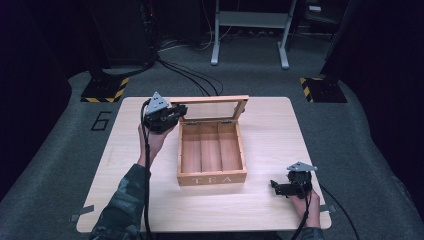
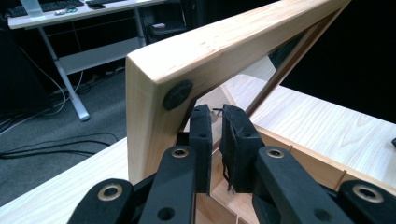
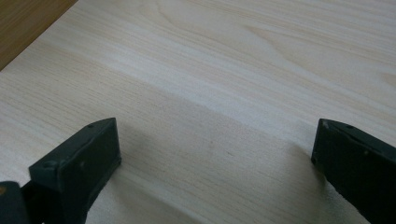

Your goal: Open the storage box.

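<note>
High view: tea box (image 1: 212, 176) open, compartments bare; left tool (image 1: 178, 114) together at lid (image 1: 210, 99); right tool (image 1: 275, 186) apart.

Pale wooden table (image 1: 125, 200), open tea box (image 1: 212, 177)

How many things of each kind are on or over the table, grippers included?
Wooden tea box, lid raised: 1
Compartments in the box: 3
Grippers: 2, left gripper at the lid's corner, right gripper near the table edge
Total: 3 separate things, compartments not counted.
</note>
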Tool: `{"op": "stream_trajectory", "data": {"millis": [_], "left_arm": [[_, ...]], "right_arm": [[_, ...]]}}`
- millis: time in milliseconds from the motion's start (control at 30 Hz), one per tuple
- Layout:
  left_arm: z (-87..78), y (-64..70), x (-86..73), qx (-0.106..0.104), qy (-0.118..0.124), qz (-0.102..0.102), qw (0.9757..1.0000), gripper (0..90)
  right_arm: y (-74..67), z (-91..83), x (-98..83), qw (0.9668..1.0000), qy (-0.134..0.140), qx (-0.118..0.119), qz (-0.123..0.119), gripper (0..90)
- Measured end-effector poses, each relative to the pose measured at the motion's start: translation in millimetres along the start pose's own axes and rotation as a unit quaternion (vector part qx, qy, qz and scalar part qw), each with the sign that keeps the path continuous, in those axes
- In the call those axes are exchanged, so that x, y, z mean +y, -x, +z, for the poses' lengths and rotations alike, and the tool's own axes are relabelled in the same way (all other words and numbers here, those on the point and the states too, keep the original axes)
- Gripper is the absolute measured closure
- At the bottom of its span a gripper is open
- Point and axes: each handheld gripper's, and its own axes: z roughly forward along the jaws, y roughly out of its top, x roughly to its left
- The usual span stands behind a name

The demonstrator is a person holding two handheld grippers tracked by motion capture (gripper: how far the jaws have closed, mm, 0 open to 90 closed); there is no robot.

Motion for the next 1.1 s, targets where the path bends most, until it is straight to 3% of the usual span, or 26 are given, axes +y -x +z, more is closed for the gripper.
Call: {"op": "stream_trajectory", "data": {"millis": [533,667,1100], "left_arm": [[-4.7,5.4,-5.4,-0.006,-0.003,0.001,1.0000,81.8],[-7.5,7.0,-8.5,-0.005,0.000,0.010,0.9999,81.9],[-16.4,26.6,-27.6,-0.007,-0.002,0.010,0.9999,81.6]], "right_arm": [[0.0,0.0,0.0,1.0000,0.000,0.000,0.000,0.7],[0.4,0.1,-0.1,1.0000,0.000,0.000,-0.003,0.7],[0.0,0.0,0.0,1.0000,0.001,-0.001,0.000,0.7]]}}
